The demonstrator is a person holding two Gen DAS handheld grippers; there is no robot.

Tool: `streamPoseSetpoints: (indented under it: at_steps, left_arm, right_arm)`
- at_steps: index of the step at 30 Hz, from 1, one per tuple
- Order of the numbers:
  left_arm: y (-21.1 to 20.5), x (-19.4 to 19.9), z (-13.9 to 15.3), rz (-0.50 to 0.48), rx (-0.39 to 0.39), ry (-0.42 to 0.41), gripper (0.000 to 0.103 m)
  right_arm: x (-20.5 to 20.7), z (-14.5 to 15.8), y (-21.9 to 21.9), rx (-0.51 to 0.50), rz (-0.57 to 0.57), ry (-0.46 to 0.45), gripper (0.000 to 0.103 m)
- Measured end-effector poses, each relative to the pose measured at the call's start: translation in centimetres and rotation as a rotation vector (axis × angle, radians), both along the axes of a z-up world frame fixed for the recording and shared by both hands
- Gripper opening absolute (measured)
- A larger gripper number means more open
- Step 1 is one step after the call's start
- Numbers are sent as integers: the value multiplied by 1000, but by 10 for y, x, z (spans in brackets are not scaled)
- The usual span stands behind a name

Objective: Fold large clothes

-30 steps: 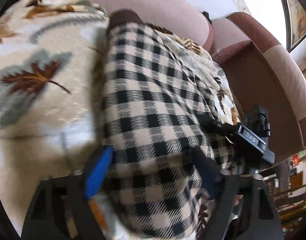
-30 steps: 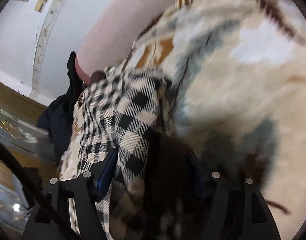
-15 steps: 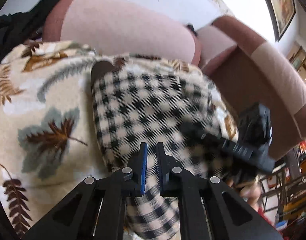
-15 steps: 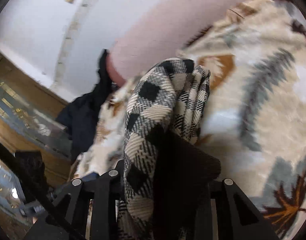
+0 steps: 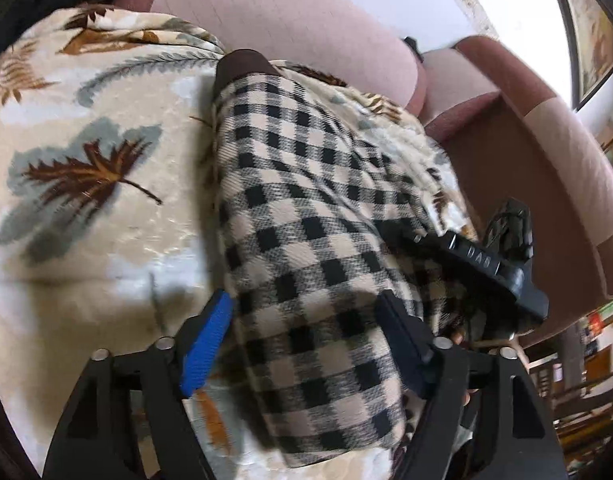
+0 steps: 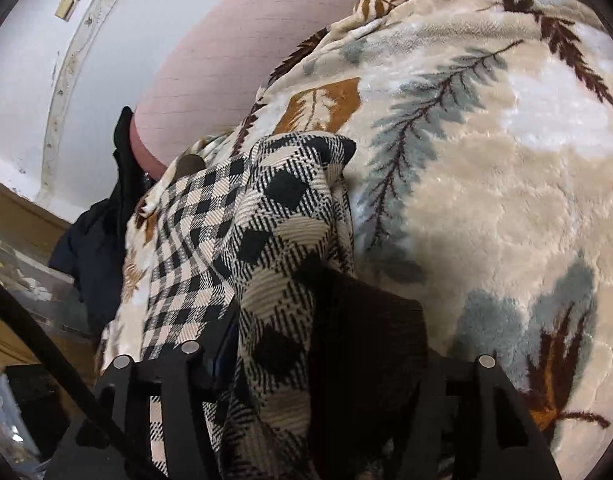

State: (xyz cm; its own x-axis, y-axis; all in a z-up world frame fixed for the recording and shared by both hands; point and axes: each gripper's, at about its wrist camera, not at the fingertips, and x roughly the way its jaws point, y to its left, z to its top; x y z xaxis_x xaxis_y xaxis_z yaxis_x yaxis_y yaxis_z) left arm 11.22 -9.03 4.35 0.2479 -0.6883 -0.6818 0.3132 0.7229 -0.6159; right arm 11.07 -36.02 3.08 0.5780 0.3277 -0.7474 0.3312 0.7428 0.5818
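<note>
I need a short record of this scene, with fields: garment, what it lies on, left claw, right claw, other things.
garment: checked garment, black and beige, with a brown cuff
lies on: leaf-print blanket over a pink sofa
left claw: jaws have just been opening; they straddle the garment, pads apart from it
right claw: jaws have just been opening; a bunched fold lies between them; pads hidden by cloth
other things: dark clothing at the sofa's end

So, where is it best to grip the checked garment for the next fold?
Probably the near folded end of the checked garment, from the near side: it lies lengthwise away from the left gripper, whose jaws, just opening, already straddle it.
</note>
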Motion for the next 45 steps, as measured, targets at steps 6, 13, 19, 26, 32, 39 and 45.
streamPoseSetpoints:
  at_steps: [6,13,19,26,32,39,45]
  left_arm:
    - [-6,-4,-6,-36,-88,14,85]
    - [-45,-16,-11,-104,222,-73,67]
    - [-36,-5,16,-143,246,-39,42]
    - [-27,-29,5,-101,270,-25,51]
    - [-6,-52,-30,32,184,32,62]
    - [1,-65,-29,47,180,28,62]
    - [3,-79,-25,33,204,23,62]
  right_arm:
    - [-21,-14,-9,40,71,-35,76]
    - [-29,-28,-4,176,118,-52,54]
    - [-34,-24,-1,267,74,-74,42]
    - [-41,-26,-6,149,48,-17,53]
    - [-47,9,-11,-25,-22,-33,61]
    - [-63,73,12,-167,-15,-215,49]
    - [-42,46,52,-75,181,-121,42]
